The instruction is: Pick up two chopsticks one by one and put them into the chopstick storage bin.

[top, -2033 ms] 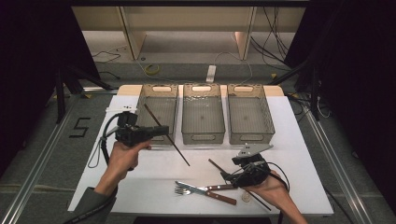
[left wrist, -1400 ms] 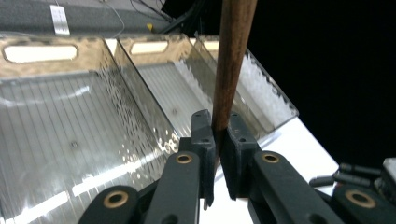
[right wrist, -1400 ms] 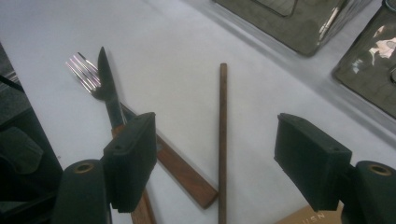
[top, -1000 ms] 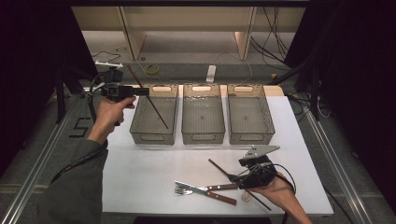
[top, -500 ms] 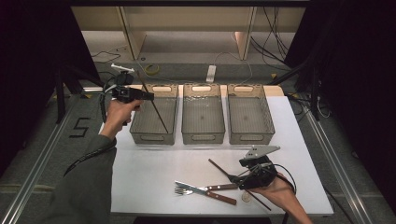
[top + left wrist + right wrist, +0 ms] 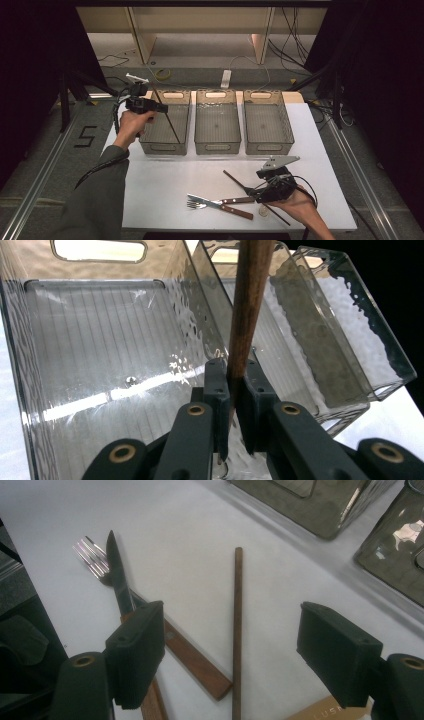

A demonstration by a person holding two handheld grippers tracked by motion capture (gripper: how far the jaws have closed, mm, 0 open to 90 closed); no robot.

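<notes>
Right gripper (image 6: pixel 257 192) is hovering low over the table (image 6: pixel 165 170) near the front edge, jaws spread wide, one chopstick (image 6: pixel 237 630) lying between them, knife (image 6: pixel 220 206) and fork (image 6: pixel 210 202) just beside. Farther back, left gripper (image 6: pixel 162 107) is clamping a second chopstick (image 6: pixel 247 310), holding it slanted over the leftmost bin (image 6: pixel 165 145).
</notes>
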